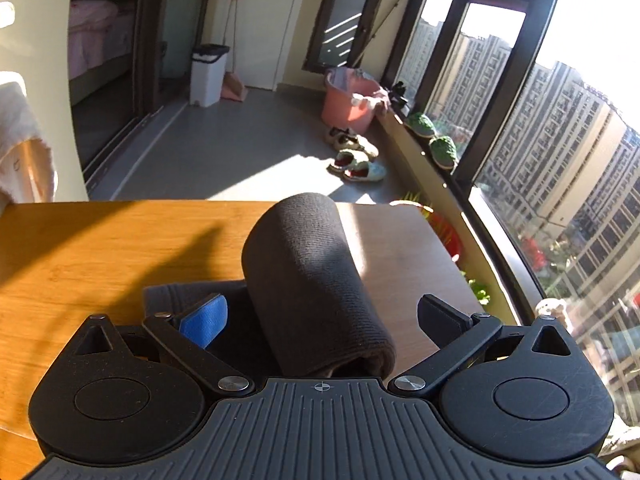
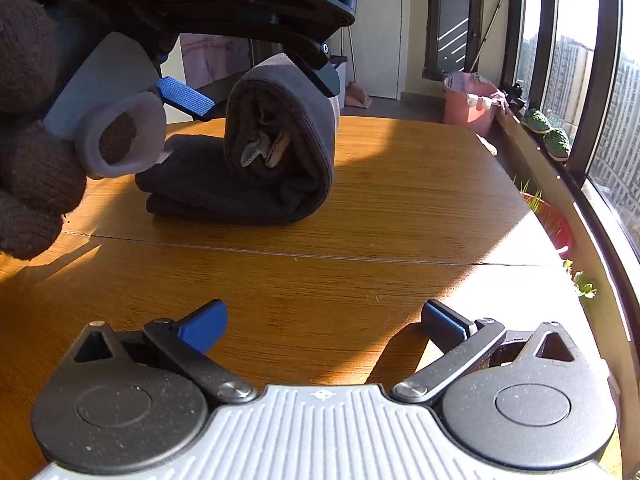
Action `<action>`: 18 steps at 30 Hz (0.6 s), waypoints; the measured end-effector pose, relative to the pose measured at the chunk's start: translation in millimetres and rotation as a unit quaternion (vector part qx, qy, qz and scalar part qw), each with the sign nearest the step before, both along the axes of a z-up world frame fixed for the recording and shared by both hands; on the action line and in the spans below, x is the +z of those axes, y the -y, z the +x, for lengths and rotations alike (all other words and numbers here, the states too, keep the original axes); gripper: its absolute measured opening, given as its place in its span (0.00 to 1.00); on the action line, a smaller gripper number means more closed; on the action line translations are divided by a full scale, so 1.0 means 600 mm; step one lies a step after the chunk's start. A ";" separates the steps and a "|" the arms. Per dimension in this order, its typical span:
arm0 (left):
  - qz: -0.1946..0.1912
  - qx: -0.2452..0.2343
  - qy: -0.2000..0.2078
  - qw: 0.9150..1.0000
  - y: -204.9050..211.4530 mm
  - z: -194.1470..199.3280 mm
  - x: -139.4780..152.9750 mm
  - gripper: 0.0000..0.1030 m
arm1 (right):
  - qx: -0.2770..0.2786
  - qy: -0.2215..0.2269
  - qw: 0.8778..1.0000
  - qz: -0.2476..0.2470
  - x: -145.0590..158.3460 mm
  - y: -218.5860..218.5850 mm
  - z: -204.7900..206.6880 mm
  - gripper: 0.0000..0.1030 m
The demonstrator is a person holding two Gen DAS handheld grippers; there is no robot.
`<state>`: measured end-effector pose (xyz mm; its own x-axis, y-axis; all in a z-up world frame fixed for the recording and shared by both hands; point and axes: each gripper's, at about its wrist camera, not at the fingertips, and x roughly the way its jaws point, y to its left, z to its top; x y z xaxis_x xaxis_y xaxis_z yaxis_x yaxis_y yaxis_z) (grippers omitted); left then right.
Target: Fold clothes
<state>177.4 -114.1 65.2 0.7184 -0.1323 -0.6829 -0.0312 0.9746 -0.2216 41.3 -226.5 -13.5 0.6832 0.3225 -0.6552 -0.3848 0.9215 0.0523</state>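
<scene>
On the wooden surface (image 2: pixel 360 240), the dark cloth (image 2: pixel 276 152) is sitting half-rolled. L gripper (image 1: pixel 320 320) is hovering with fingers spread beside the roll; R gripper (image 2: pixel 324 320) is waiting, fingers spread, empty. Next, prob: finishing the roll w/ an even push.

1. The left wrist view looks forward along the left gripper (image 1: pixel 322 320), close above the rolled dark cloth (image 1: pixel 308 280), facing the balcony's far end and the pink bucket (image 1: pixel 348 98).
2. The right wrist view sits low over the wooden table (image 2: pixel 360 272), further back from the cloth, facing the same way.
3. Both share the cloth, table, bucket and window wall; the right view also catches the left gripper.
</scene>
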 end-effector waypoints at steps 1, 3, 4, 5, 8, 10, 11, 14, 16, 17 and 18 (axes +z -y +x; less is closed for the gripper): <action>0.008 -0.004 -0.009 1.000 0.009 0.013 -0.012 1.00 | 0.000 0.000 1.000 0.007 0.000 0.004 0.000 1.00; 0.031 0.005 -0.005 0.999 0.014 0.026 -0.035 0.80 | -0.001 -0.001 1.000 0.021 0.001 0.010 -0.001 1.00; 0.020 -0.002 -0.001 1.000 0.009 0.025 -0.041 0.61 | -0.001 -0.001 1.000 0.028 0.001 0.014 -0.001 1.00; -0.008 0.004 0.006 1.000 -0.009 0.017 -0.042 0.55 | -0.001 -0.001 0.999 0.032 0.001 0.016 -0.001 1.00; -0.053 0.017 0.038 0.998 -0.062 -0.027 -0.024 0.43 | -0.001 -0.001 0.999 0.033 0.002 0.015 -0.002 1.00; -0.065 0.032 0.055 0.996 -0.100 -0.059 -0.020 0.43 | 0.003 -0.001 0.999 0.034 0.002 0.013 -0.001 1.00; -0.063 0.039 0.056 0.996 -0.117 -0.069 -0.025 0.43 | 0.006 -0.002 0.999 0.039 0.003 0.012 0.000 1.00; -0.058 0.067 0.050 0.995 -0.162 -0.091 -0.060 0.51 | 0.017 -0.003 0.998 0.054 0.005 0.009 0.003 1.00; -0.085 0.071 0.062 0.992 -0.190 -0.104 -0.081 0.59 | 0.016 -0.001 0.995 0.100 0.011 0.014 0.007 1.00; -0.092 0.073 0.066 0.991 -0.196 -0.108 -0.086 0.65 | 0.014 0.001 0.992 0.129 0.015 0.016 0.009 1.00; -0.098 0.077 0.069 0.990 -0.209 -0.112 -0.094 0.68 | 0.013 0.004 0.988 0.151 0.020 0.014 0.012 1.00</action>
<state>110.5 11.3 8.6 0.8245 -0.1333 -0.5499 -0.1333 0.8988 -0.4177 48.4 -235.1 -1.4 0.6762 0.5203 -0.5216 -0.4097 0.8540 0.3208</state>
